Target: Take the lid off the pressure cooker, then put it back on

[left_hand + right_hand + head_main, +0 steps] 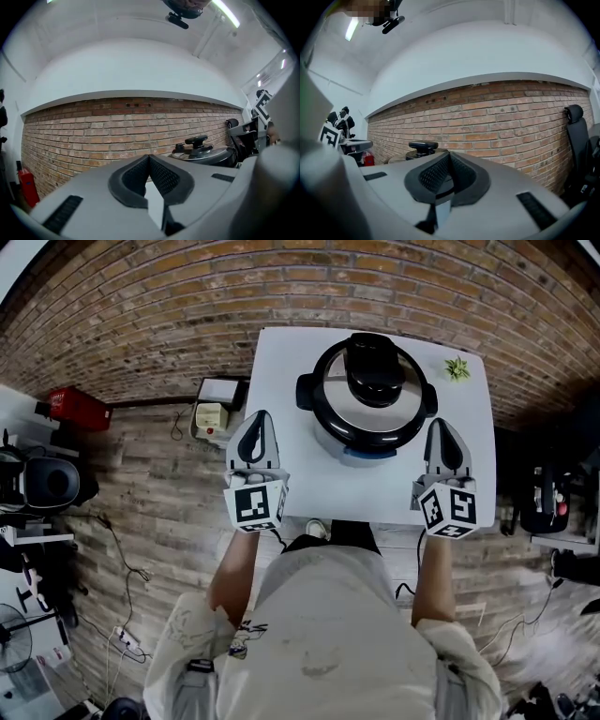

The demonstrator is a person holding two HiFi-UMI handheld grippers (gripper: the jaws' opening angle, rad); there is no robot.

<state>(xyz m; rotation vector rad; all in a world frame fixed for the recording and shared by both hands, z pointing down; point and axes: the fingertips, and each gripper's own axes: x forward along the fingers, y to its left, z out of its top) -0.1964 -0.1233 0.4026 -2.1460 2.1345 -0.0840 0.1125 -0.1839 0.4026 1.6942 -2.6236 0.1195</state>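
Over the near end of the white table (281,362), my L gripper (259,415) is clenched, jaws tip to tip w/ nothing btw them. It sits just left of the pressure cooker (373,399), not touching it. My R gripper (442,422) is clamped tight too & empty, just right of the cooker, also clear of it. Both point level toward the brick wall (141,306). The cooker stands mid-table btw the two, lid (375,381) on, black knob (374,365) on top. A small green plant (457,368) sits at the table's far R corner.
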